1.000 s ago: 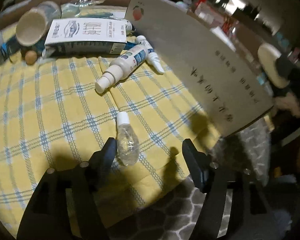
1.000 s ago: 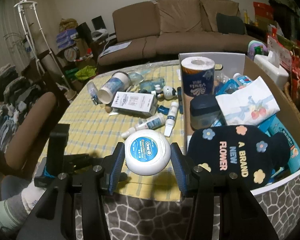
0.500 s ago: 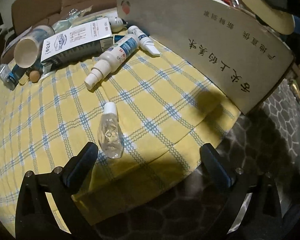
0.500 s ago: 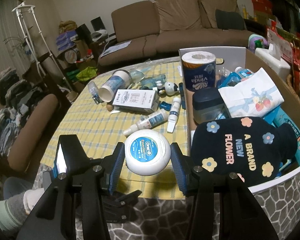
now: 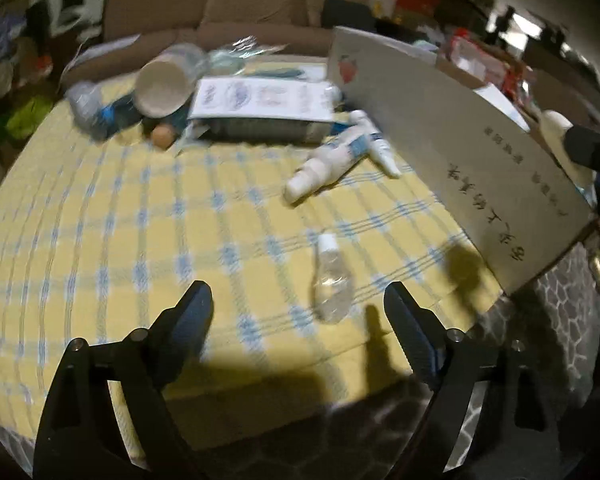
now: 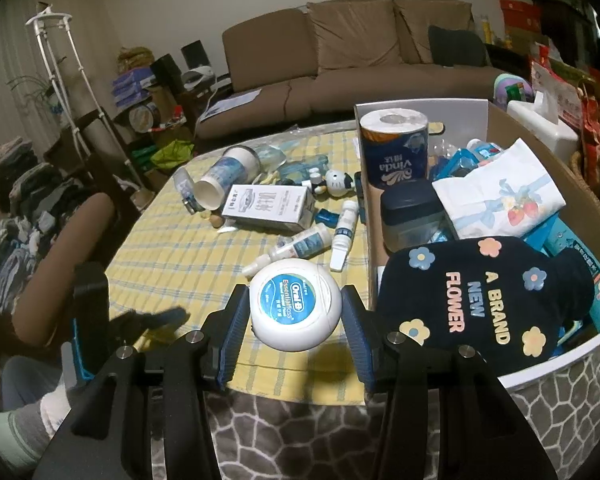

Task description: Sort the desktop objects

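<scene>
Right wrist view: floss case (image 6: 295, 305) sits clamped in right tongs (image 6: 296, 312) above tabletop (image 6: 172, 256) edge, beside box (image 6: 548, 152); light, stiff, slick plastic, so grip across flat sides. Left tongs (image 5: 298, 312) closing, nothing gripped, small clear bottle (image 5: 330, 280) lying between them w/o contact; prob. thin and squashy, take mid-body.

"Oral-B Essentialfloss" is printed on the white floss case (image 6: 295, 305). "A BRAND NEW FLOWER" is written on the dark pouch (image 6: 484, 300) at the near right. "Vinda" is printed on the paper roll (image 6: 394, 148) farther back.
</scene>
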{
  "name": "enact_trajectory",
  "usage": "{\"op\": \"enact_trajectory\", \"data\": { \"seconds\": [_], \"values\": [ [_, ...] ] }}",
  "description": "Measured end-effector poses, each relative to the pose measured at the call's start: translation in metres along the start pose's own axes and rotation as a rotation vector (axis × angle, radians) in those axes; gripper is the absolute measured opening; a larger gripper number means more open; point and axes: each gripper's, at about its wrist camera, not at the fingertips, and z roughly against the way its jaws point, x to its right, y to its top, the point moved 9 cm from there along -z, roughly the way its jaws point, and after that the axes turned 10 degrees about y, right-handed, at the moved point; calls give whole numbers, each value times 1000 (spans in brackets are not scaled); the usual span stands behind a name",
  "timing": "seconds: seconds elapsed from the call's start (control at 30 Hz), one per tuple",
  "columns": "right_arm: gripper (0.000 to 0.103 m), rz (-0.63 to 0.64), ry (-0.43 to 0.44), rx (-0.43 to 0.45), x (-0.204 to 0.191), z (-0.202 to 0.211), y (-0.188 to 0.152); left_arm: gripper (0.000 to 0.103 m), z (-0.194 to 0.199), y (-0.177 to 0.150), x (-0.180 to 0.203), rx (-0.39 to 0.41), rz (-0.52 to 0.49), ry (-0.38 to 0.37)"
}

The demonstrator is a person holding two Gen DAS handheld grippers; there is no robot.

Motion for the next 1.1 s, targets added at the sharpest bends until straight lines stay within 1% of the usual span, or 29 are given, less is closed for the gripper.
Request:
{"op": "enact_trajectory", "data": {
  "seconds": [0.03, 0.07, 0.1, 0.13, 0.17, 0.2, 0.23, 0.27, 0.3, 0.37, 0.43, 0.53, 0.57, 0.67, 0.73, 0.87, 1.0, 1.1],
  "values": [
    [48, -1, 0, 0, 0, 0, 0, 84, -3, 1, 5, -12, -25, 3],
    [48, 0, 0, 1, 0, 0, 0, 80, -9, 0, 10, -32, -53, 14],
    [48, -1, -1, 2, 0, 0, 0, 66, -12, -1, 10, -50, -66, 21],
    [48, -3, -1, 3, 1, 0, 0, 59, -14, -3, 10, -60, -65, 33],
    [48, -6, 0, 5, 1, 0, 0, 58, -14, -1, 8, -52, -55, 48],
    [48, -8, 0, 5, 2, 0, -1, 49, -14, 1, 6, -51, -36, 46],
    [48, -9, 1, 6, 2, 0, -1, 37, -16, 2, 3, -55, -21, 51],
    [48, -9, 2, 5, 3, 0, -1, 31, -18, 4, -1, -56, -11, 66],
    [48, -8, 1, 5, 3, 0, -1, 21, -19, 5, -5, -58, 1, 70],
    [48, -6, 0, 5, 3, 0, -2, 21, -20, 6, -8, -69, 18, 38],
    [48, -5, 0, 5, 3, 1, -2, 21, -19, 7, -11, -74, 30, 31],
    [48, -6, 0, 7, 3, 1, -2, 21, -8, 11, -17, -75, 102, -38],
    [48, -7, 0, 8, 4, 2, -1, 21, -4, 12, -17, -75, 108, -50],
    [48, -14, -2, 15, 7, 6, 2, 21, 11, 21, -14, -61, 86, -67],
    [48, -20, -5, 23, 10, 11, 5, 21, 24, 35, -7, -43, 73, -86],
    [48, -19, -36, 33, 21, 22, 16, 21, 43, 64, 14, -8, 32, -120],
    [48, 6, -89, 31, 37, 35, 31, 21, 55, 97, 50, 19, -27, -152],
    [48, 8, -135, 39, 61, 49, 48, 21, 58, 122, 84, 37, -72, -175]
  ]
}}
